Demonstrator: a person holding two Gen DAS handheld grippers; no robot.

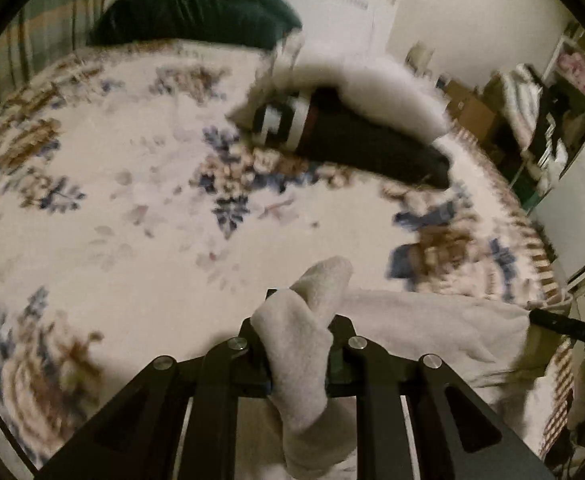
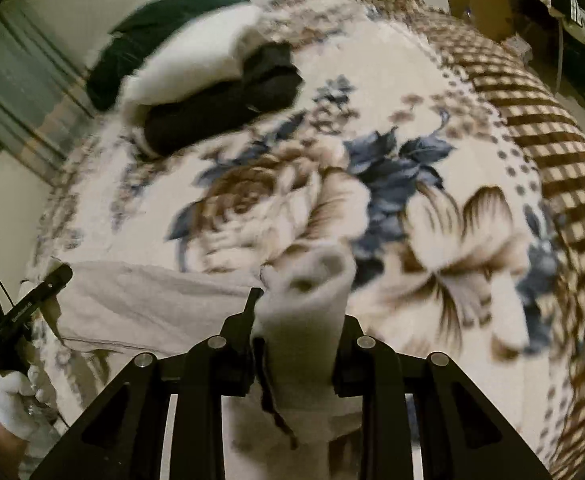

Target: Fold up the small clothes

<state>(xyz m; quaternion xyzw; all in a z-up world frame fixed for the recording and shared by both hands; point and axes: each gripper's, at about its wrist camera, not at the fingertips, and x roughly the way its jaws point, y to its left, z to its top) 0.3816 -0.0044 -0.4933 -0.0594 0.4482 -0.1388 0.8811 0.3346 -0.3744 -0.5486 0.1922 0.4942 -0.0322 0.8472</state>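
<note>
Both tongs (image 1: 298,332) (image 2: 298,320) pinching bunched, fuzzy pale cloth (image 1: 432,324) over plush floral blanket (image 1: 132,200).

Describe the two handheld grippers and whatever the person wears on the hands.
Both the left gripper and the right gripper are matte black, with angular linkage arms, cut-out slots and round silver pivot pins. The right wrist view shows a white glove on the hand holding the left one.

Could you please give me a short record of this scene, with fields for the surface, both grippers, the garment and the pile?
surface: floral blanket on a bed
left gripper: shut on one end of the pale garment
right gripper: shut on the other end
garment: stretched between the grippers, low over the blanket
pile: folded clothes, white and dark, farther back
</note>
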